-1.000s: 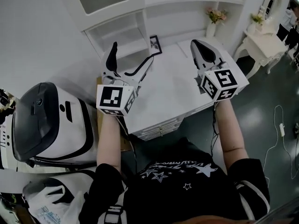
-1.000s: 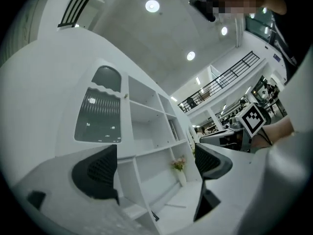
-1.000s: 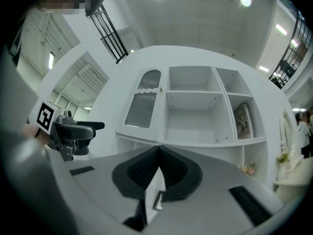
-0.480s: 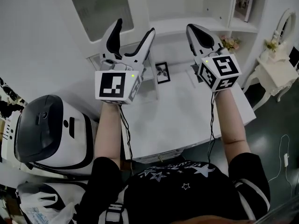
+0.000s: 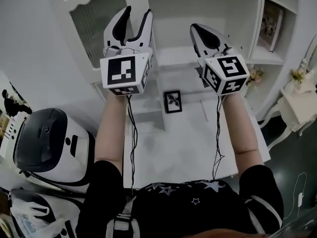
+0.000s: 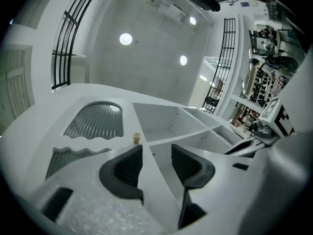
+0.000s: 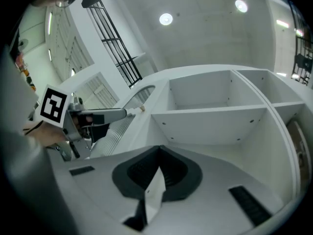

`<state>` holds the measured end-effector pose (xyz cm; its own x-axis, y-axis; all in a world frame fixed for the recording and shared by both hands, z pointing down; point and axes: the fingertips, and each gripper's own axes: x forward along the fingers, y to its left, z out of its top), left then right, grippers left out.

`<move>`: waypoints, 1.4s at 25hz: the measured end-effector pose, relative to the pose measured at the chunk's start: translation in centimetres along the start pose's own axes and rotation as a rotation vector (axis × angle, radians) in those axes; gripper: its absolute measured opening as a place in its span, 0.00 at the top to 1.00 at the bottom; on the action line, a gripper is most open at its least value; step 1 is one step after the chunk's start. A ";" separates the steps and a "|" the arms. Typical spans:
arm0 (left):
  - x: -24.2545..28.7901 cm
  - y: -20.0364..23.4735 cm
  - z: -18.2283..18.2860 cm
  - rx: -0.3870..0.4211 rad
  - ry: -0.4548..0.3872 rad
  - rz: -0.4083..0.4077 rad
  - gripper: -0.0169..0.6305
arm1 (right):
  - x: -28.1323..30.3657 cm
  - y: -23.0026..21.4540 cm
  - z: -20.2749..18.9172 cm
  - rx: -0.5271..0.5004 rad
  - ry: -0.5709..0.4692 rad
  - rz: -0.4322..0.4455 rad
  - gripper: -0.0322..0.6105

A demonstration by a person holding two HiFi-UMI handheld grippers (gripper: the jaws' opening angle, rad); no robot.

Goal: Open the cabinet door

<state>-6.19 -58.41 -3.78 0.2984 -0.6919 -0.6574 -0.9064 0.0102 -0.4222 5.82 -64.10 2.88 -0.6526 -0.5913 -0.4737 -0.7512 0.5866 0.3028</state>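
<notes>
tall upright cabinet door (image 5: pixel 95 28) shut, left gripper (image 5: pixel 137 12) fingers half-open, empty, just closing, right gripper (image 5: pixel 196 29) fingers together

Free air before the cabinet door (image 5: pixel 94 26) and knob (image 6: pixel 137 138); open shelf bays (image 5: pixel 174 54) alongside

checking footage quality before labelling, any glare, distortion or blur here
Head view: flat even light, no glare, cabinet door sharp. Left gripper view: heavy fisheye curving the shelves, ceiling lights blown out, dark corners. Right gripper view: same fisheye and dark corners, shelves sharp.
</notes>
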 end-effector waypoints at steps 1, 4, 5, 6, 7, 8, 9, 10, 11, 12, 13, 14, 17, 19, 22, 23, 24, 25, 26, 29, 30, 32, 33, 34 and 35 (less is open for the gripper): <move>0.9 0.7 0.1 0.006 -0.001 0.019 0.67 | 0.7 -0.4 -0.1 0.000 -0.006 0.010 0.94; 3.3 2.5 0.6 0.041 -0.014 0.077 0.67 | 2.4 -1.4 -0.5 0.003 -0.017 0.037 0.94; 4.1 3.0 0.8 0.057 -0.016 0.094 0.67 | 2.8 -1.6 -0.5 0.006 -0.023 0.044 0.94; 4.9 3.5 1.0 0.072 -0.013 0.108 0.66 | 3.2 -1.9 -0.5 0.008 -0.031 0.051 0.94; 5.6 3.9 1.2 0.082 -0.007 0.120 0.65 | 3.6 -2.0 -0.4 0.011 -0.042 0.058 0.94; 6.2 4.3 1.2 0.086 0.001 0.130 0.64 | 4.0 -2.2 -0.3 0.013 -0.052 0.064 0.94; 6.7 4.6 1.2 0.086 0.011 0.139 0.63 | 4.3 -2.2 -0.3 0.016 -0.061 0.069 0.94; 7.1 4.8 1.2 0.088 0.024 0.147 0.63 | 4.6 -2.2 -0.2 0.019 -0.068 0.075 0.94; 7.4 5.0 1.0 0.092 0.037 0.156 0.63 | 4.9 -2.2 -0.3 0.022 -0.074 0.080 0.94; 7.6 5.1 0.9 0.098 0.049 0.165 0.63 | 5.0 -2.2 -0.4 0.024 -0.079 0.085 0.94; 7.8 5.2 0.7 0.101 0.057 0.173 0.64 | 5.2 -2.2 -0.5 0.025 -0.083 0.090 0.94; 8.0 5.3 0.5 0.100 0.061 0.180 0.64 | 5.3 -2.3 -0.6 0.026 -0.085 0.093 0.94; 8.4 5.6 0.3 0.077 0.058 0.200 0.65 | 5.6 -2.2 -0.7 0.023 -0.092 0.107 0.94; 8.4 5.8 0.4 0.062 0.055 0.212 0.66 | 5.5 -2.3 -0.8 0.020 -0.098 0.113 0.94; 8.5 6.0 0.7 0.052 0.054 0.233 0.73 | 5.3 -2.6 -0.7 0.023 -0.104 0.116 0.94; 8.7 6.1 0.8 0.053 0.055 0.241 0.79 | 5.2 -2.7 -0.7 0.025 -0.105 0.117 0.94; 8.8 6.1 0.9 0.053 0.059 0.247 0.80 | 5.1 -2.8 -0.7 0.026 -0.105 0.117 0.94; 8.9 6.0 0.9 0.051 0.061 0.252 0.81 | 5.0 -2.9 -0.7 0.024 -0.104 0.119 0.94; 8.9 6.0 0.9 0.044 0.060 0.256 0.81 | 4.8 -3.0 -0.8 0.021 -0.102 0.120 0.94; 8.7 6.2 0.9 0.025 0.032 0.271 0.82 | 4.4 -3.3 -1.0 0.014 -0.093 0.126 0.94; 8.7 6.3 1.0 0.025 0.023 0.273 0.83 | 4.2 -3.3 -1.1 0.016 -0.090 0.128 0.94; 8.7 6.3 0.9 0.020 0.020 0.267 0.83 | 3.8 -3.5 -1.4 0.026 -0.087 0.131 0.94; 8.7 6.2 0.9 0.013 0.025 0.260 0.83 | 3.7 -3.5 -1.4 0.031 -0.085 0.133 0.94; 8.7 6.2 1.1 0.002 0.031 0.252 0.83 | 3.6 -3.6 -1.5 0.033 -0.083 0.134 0.94; 8.6 6.2 1.4 -0.013 0.035 0.244 0.83 | 3.6 -3.5 -1.5 0.032 -0.081 0.136 0.94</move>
<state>-8.82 -63.32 -12.89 0.0603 -0.6945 -0.7169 -0.9542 0.1707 -0.2456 5.97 -69.07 1.38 -0.7368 -0.4600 -0.4954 -0.6524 0.6760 0.3427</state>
